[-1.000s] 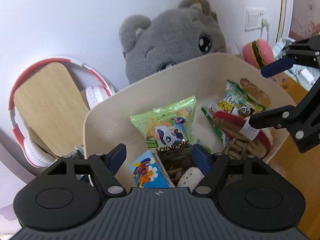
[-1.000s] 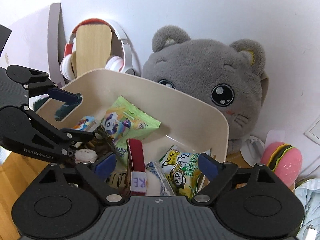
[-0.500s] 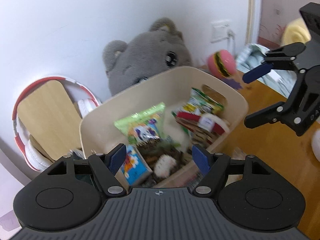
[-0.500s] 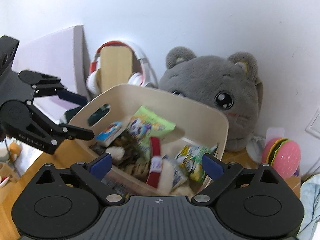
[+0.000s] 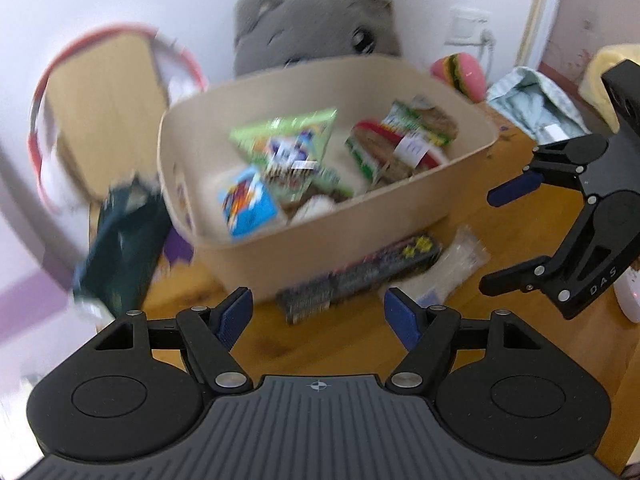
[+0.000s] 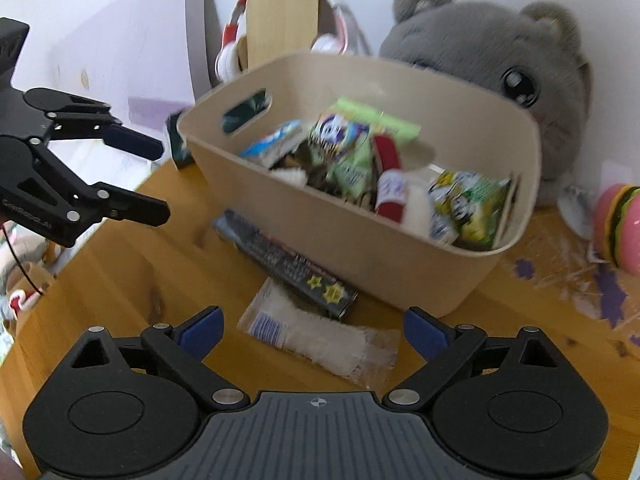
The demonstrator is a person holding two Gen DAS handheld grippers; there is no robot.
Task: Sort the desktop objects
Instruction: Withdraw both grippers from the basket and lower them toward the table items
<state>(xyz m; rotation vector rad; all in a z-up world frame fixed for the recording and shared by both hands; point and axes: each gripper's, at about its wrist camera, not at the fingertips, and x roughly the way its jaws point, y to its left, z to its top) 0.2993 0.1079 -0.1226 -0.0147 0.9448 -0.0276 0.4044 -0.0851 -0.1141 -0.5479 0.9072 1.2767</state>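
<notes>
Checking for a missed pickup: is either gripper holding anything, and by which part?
Nothing is held: left gripper and right gripper are both open and empty.

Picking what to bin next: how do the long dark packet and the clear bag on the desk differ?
The long dark packet is slim, opaque and printed with yellow stars; the clear bag is wider, see-through, with pale contents. The packet lies against the beige bin's wall; the bag lies nearer the camera, partly under the packet's end. Both lie flat on the wooden desk, outside the bin.
</notes>
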